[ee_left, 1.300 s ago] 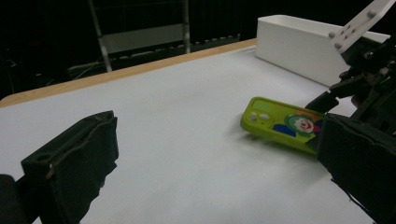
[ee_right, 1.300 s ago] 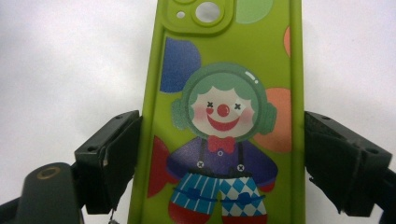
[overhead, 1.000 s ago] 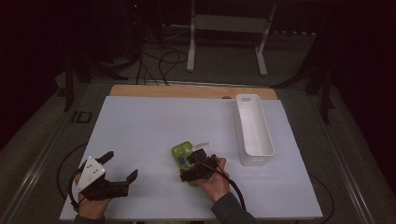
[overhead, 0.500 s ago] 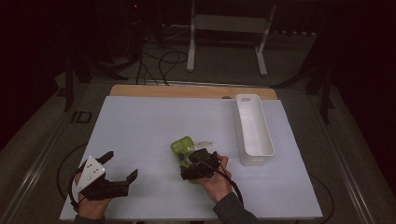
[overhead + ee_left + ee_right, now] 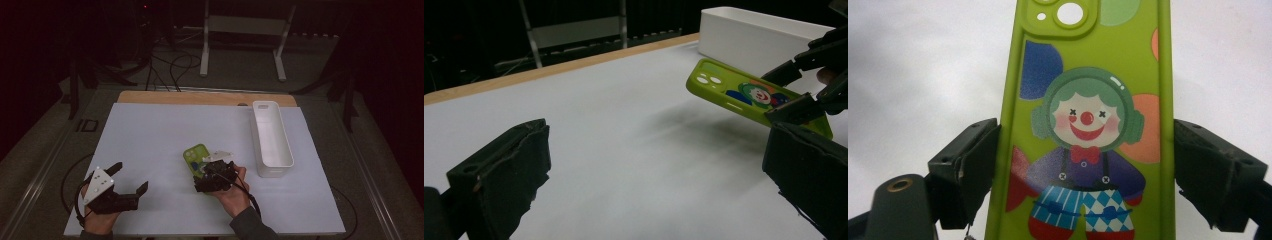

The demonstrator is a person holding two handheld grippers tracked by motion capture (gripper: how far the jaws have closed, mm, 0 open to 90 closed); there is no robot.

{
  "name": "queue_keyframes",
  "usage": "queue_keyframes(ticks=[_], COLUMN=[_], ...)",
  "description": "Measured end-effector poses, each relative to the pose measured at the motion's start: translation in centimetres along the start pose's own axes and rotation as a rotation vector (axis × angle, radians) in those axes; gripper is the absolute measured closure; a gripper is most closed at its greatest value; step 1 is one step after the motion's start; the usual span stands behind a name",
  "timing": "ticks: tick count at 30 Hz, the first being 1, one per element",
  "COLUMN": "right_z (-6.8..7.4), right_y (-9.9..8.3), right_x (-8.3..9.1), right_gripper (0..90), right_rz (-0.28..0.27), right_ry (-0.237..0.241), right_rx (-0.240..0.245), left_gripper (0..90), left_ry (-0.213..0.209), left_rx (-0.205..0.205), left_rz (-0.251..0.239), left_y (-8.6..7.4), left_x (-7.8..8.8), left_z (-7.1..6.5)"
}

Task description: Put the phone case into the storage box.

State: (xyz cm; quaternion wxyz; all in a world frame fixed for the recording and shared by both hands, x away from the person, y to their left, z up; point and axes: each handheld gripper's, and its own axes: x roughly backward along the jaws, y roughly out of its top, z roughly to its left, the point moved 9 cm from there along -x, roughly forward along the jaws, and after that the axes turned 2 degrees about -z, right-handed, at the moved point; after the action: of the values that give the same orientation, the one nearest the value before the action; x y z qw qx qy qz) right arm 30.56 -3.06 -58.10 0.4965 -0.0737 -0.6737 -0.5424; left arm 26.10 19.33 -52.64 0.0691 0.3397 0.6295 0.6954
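Note:
A lime-green phone case [image 5: 195, 155] printed with a clown is held by its lower end, a little off the white table. My right gripper [image 5: 210, 174] is shut on it, one jaw pressing on each long edge. In the right gripper view the case [image 5: 1088, 125] runs up between the jaws of the right gripper [image 5: 1087, 155], camera cut-out at the far end. In the left gripper view the case [image 5: 734, 92] hangs tilted over its shadow, with the right gripper [image 5: 799, 90] behind it. My left gripper [image 5: 131, 176] rests open at the front left, its jaws wide around bare table [image 5: 659, 160].
A long white tray [image 5: 272, 165] stands just right of the case, running front to back; its wall [image 5: 749, 42] also shows in the left gripper view. A wooden strip [image 5: 205, 97] edges the table's far side. Stand legs and cables lie on the floor beyond.
The right gripper has carried the phone case a little farther from the person. The left gripper has stayed where it was.

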Motion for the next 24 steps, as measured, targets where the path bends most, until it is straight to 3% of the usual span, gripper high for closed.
queue_keyframes(ticks=[15,24], right_z=[0.0,-0.3], right_y=[0.4,0.6], right_x=[0.6,1.0], right_gripper=[15.4,15.4], right_rz=[-0.06,-0.105], right_ry=[-0.002,-0.008], right_rx=[0.008,-0.016], left_gripper=[0.0,0.0], left_ry=[-0.009,-0.021], left_rx=[0.003,0.005], left_rz=[0.017,0.024], left_y=[-0.1,-0.1], left_x=[-0.3,-0.6], left_z=[-0.3,-0.6])
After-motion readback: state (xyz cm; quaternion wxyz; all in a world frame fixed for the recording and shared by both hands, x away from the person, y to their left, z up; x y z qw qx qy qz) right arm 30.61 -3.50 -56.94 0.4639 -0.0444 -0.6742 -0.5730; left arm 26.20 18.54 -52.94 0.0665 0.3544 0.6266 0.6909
